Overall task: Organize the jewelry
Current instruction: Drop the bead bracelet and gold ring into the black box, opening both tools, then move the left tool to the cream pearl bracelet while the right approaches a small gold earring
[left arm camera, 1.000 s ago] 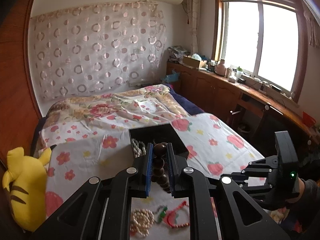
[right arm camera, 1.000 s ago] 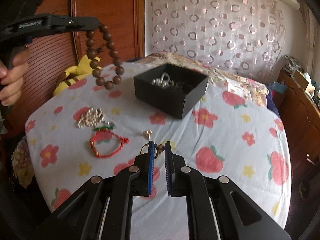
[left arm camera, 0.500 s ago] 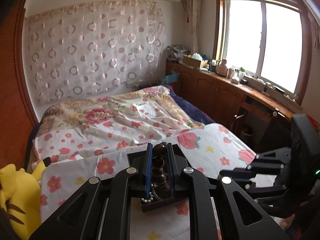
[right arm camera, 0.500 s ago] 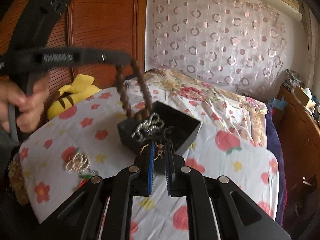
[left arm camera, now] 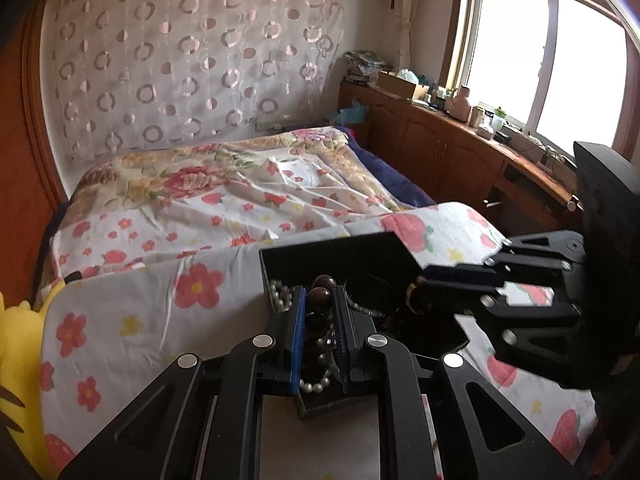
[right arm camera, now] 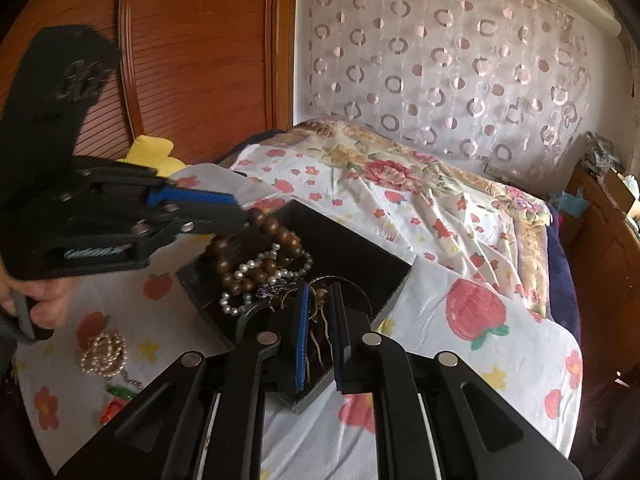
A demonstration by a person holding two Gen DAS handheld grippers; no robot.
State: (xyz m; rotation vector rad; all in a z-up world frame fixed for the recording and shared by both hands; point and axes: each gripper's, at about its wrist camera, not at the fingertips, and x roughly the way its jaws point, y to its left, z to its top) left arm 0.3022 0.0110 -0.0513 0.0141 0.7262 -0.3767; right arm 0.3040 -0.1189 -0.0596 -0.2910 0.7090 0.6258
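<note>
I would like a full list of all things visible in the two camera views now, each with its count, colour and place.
Jewelry box: one, black, open, on the flowered sheet.
Wooden bead bracelet: one, brown, hanging into the box from the left hand-held gripper.
Pearl strand: one, white, inside the box.
Small ring piece: one, gold-brown, between the right hand-held gripper's fingers, over the box.
Pearl cluster: one, cream, on the sheet left of the box.
Red and green bracelet: one, on the sheet, partly hidden.
Plush toy: one, yellow, at the bed's edge.
Left hand-held gripper: black, blue pads, shut on the beads.
Right hand-held gripper: black, shut on the ring piece.
Hand: one, holding the left handle.
</note>
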